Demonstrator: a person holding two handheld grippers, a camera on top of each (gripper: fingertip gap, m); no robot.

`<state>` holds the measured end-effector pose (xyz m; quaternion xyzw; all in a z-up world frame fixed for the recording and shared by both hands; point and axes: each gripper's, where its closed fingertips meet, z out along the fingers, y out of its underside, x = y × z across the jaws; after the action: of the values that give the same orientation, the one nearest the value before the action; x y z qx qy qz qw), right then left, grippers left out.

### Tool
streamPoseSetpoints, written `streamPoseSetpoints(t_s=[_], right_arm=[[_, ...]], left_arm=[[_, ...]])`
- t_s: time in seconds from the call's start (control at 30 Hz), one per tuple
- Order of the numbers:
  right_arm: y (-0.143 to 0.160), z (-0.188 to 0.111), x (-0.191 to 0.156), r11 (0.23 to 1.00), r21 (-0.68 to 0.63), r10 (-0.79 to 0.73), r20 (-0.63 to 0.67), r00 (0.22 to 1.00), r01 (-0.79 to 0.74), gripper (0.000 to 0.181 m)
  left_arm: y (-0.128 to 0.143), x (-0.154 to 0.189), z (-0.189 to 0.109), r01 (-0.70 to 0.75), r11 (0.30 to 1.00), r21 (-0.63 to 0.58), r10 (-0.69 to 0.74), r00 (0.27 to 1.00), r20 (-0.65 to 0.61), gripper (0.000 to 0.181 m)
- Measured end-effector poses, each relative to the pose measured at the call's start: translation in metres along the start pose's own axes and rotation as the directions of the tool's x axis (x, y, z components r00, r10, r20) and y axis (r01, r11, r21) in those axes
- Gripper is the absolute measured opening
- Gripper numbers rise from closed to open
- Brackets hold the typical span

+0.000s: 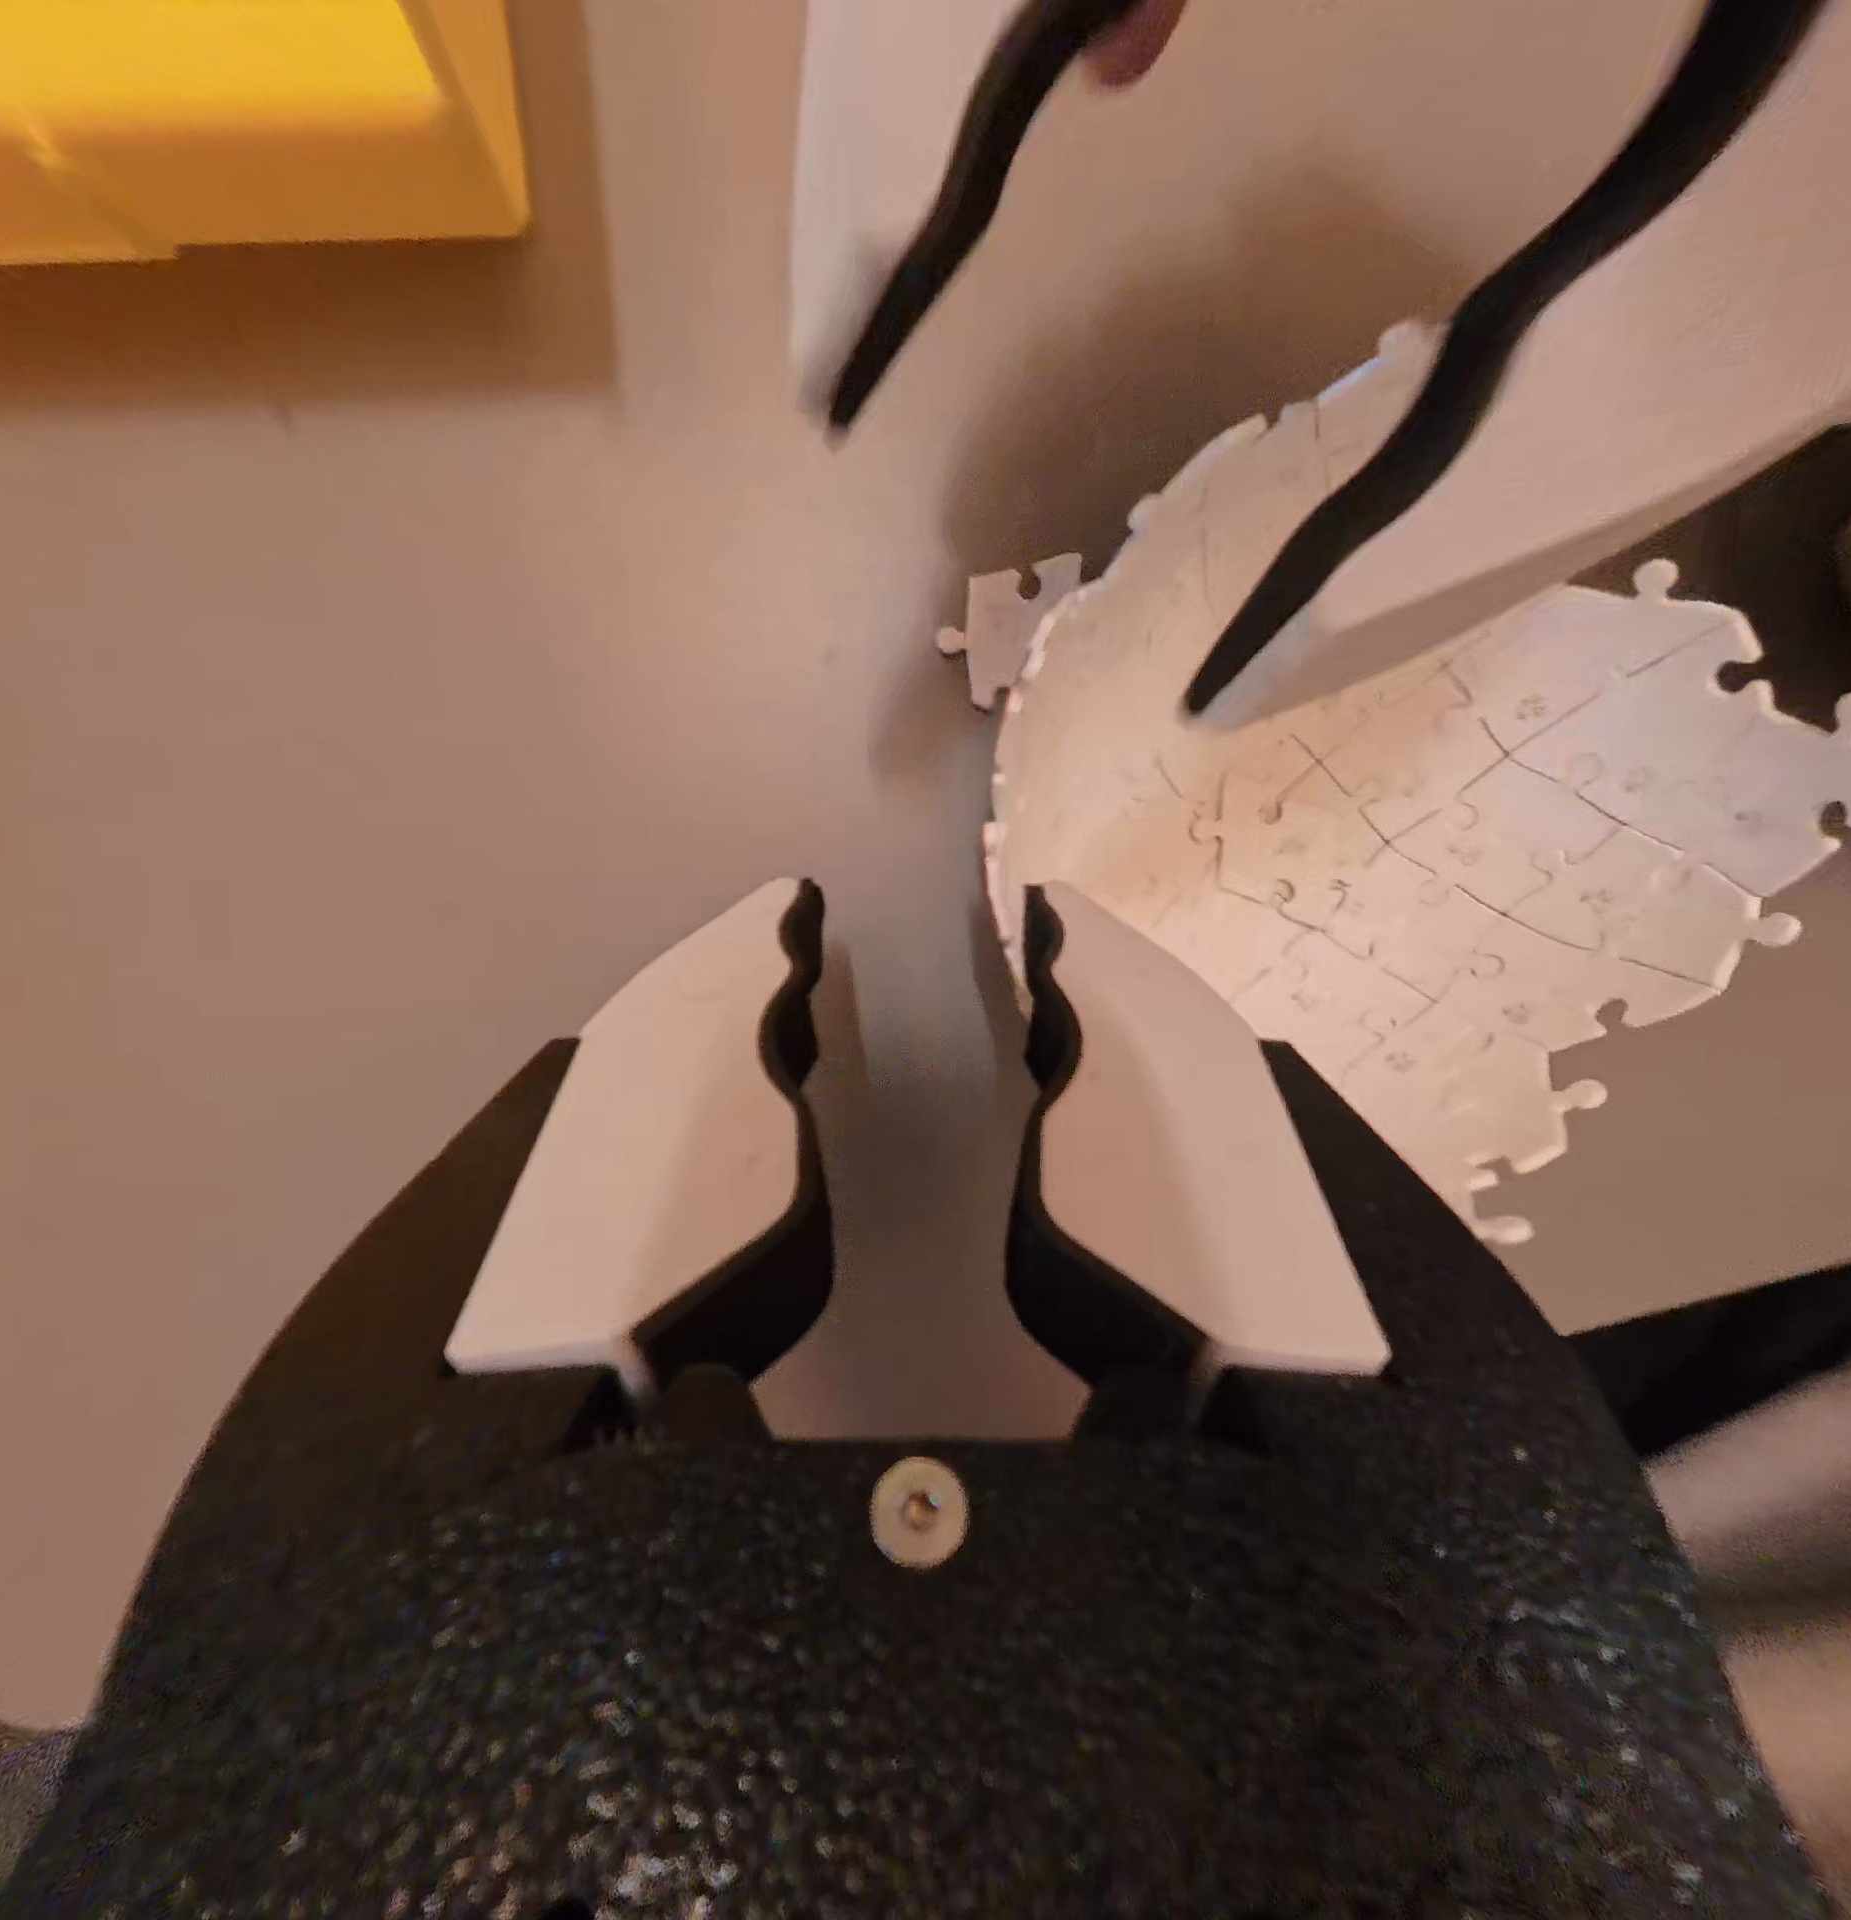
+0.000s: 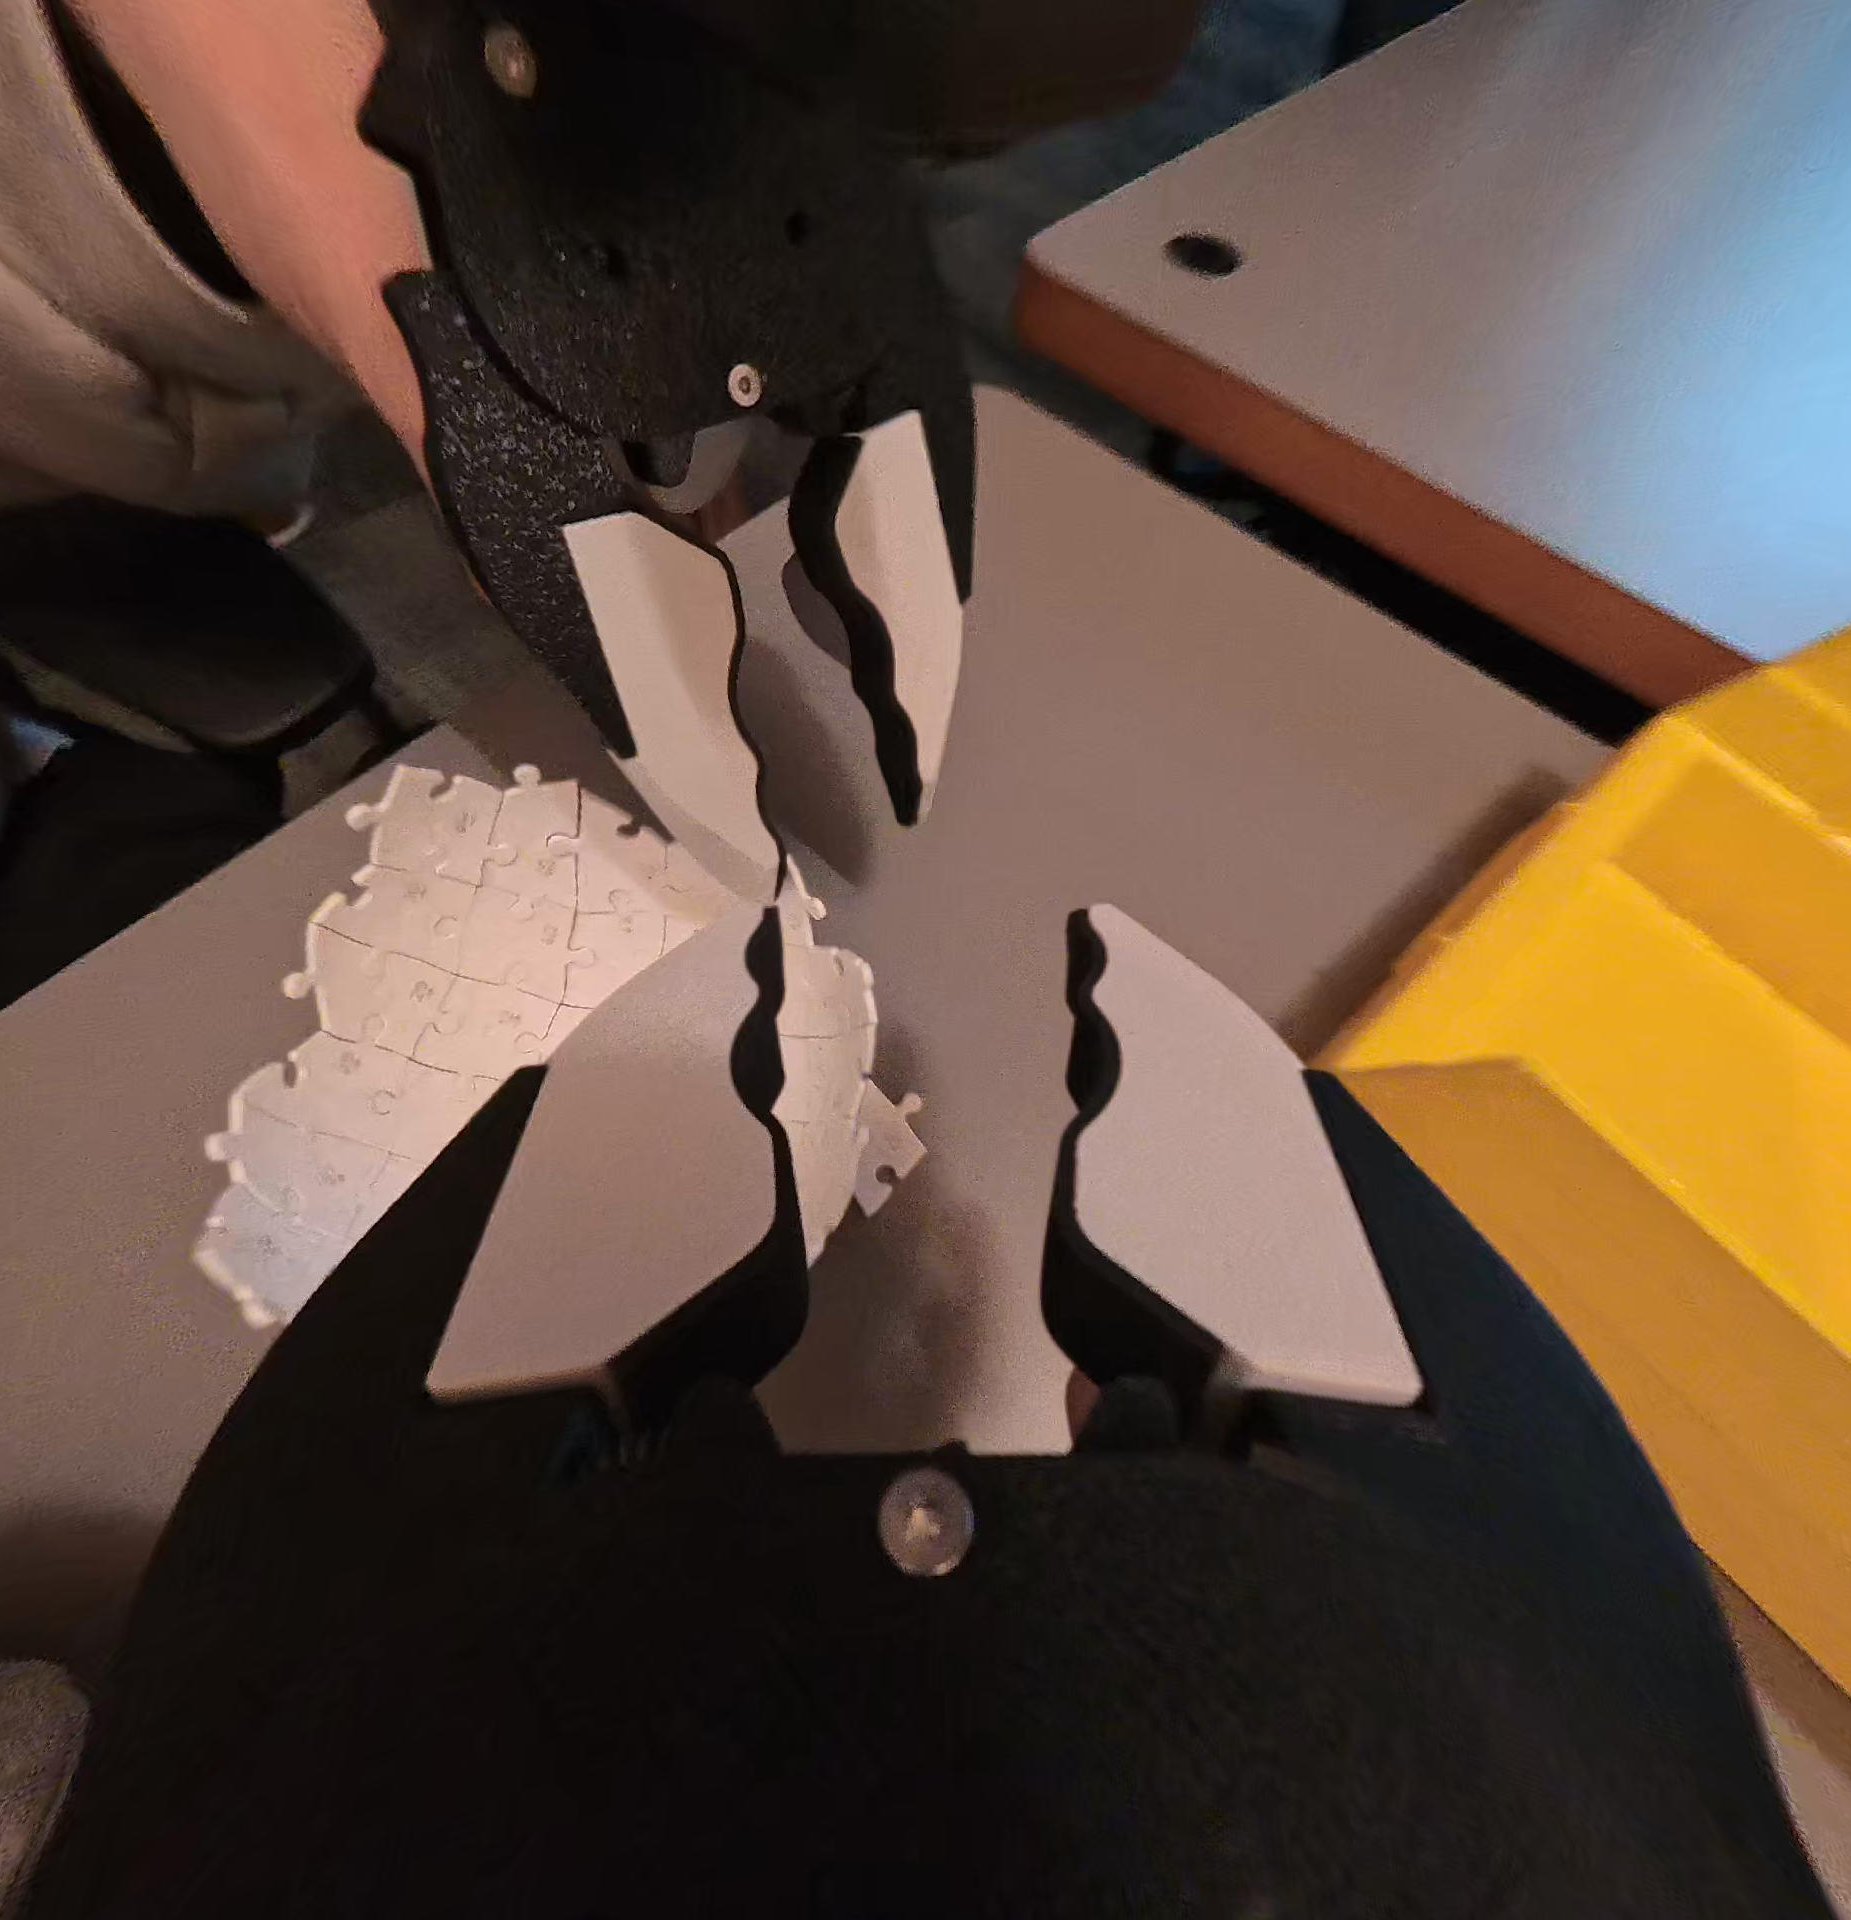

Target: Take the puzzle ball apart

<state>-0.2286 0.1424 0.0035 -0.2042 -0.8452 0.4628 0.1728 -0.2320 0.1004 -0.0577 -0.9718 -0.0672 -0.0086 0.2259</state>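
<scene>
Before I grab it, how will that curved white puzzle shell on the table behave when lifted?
The puzzle shell is probably light and thin, a bowl-shaped sheet of interlocked pieces. It likely flexes or breaks along the seams if pinched at one edge; one loose piece already lies beside it. Resting on its curve, it may rock when pushed. Both the left tool and right tool are open.

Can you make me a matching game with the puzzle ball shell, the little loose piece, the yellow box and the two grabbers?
Things:
1. puzzle ball shell
2. loose puzzle piece
3. yellow bin
4. left gripper
5. right gripper

States:
A. bright-coloured, at the table's edge
B. small, lying just beside the shell
C. open, one finger over the shell's near rim in its own view
D. open, one fingertip over the shell's inside in the left view
E. white curved sheet of joined pieces

Pairs: 1-E, 2-B, 3-A, 4-C, 5-D
</scene>
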Motion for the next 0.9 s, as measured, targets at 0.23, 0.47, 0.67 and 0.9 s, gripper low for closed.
streamPoseSetpoints(t_s=[0.23, 0.47, 0.67, 0.9], right_arm=[[0.005, -0.075, 0.003, 0.997, -0.026, 0.067, -0.267, 0.961, -0.077, 0.065], [0.014, -0.107, -0.012, 0.982, -0.061, 0.140, -0.398, 0.907, -0.179, 0.064], [0.024, -0.129, -0.021, 0.976, -0.027, 0.183, -0.430, 0.884, -0.215, 0.065], [0.030, -0.160, -0.015, 0.965, 0.090, 0.259, -0.474, 0.842, -0.247, 0.064]], left_arm=[[-0.028, 0.010, -0.039, -0.140, 0.985, 0.103, 0.131, 0.987, 0.088, 0.048], [-0.014, 0.070, -0.009, -0.237, 0.942, -0.236, 0.233, 0.971, -0.042, 0.050], [-0.001, 0.083, 0.026, -0.221, 0.879, -0.422, 0.212, 0.975, -0.069, 0.040], [0.015, 0.077, 0.041, -0.173, 0.821, -0.543, 0.183, 0.982, -0.036, 0.040]])
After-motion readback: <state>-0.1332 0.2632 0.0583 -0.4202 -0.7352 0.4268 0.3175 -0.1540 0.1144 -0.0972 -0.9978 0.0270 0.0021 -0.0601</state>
